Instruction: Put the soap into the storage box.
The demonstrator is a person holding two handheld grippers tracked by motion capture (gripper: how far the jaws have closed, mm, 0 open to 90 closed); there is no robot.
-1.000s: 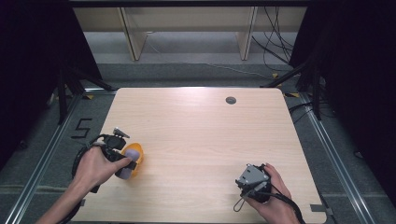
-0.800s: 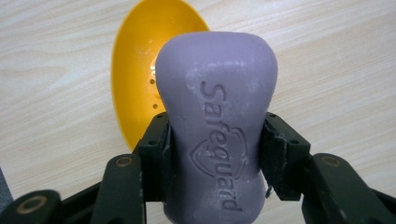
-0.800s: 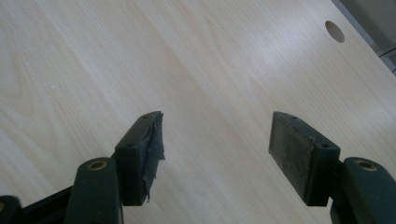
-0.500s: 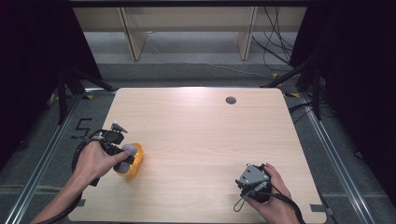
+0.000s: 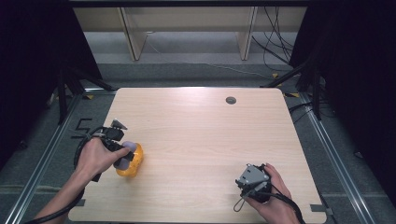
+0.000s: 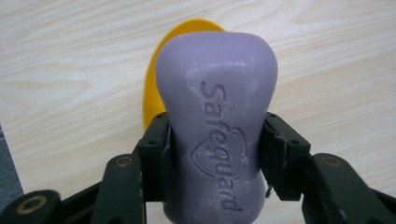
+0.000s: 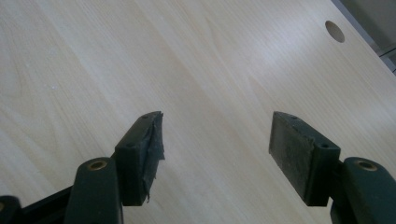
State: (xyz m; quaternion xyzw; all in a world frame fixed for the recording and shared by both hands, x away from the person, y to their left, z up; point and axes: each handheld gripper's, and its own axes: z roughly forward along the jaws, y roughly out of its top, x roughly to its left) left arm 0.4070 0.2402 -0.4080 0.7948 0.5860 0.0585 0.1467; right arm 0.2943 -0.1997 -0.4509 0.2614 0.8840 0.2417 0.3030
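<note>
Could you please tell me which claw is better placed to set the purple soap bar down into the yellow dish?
Left. The left claw is shut on the purple Safeguard soap bar, directly over the shallow yellow plastic dish. The right claw is open and empty, near the wooden table's opposite front corner.

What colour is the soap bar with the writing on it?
Pale purple. The curved soap bar stamped "Safeguard" shows best in the left gripper view, held between the jaws.
</note>
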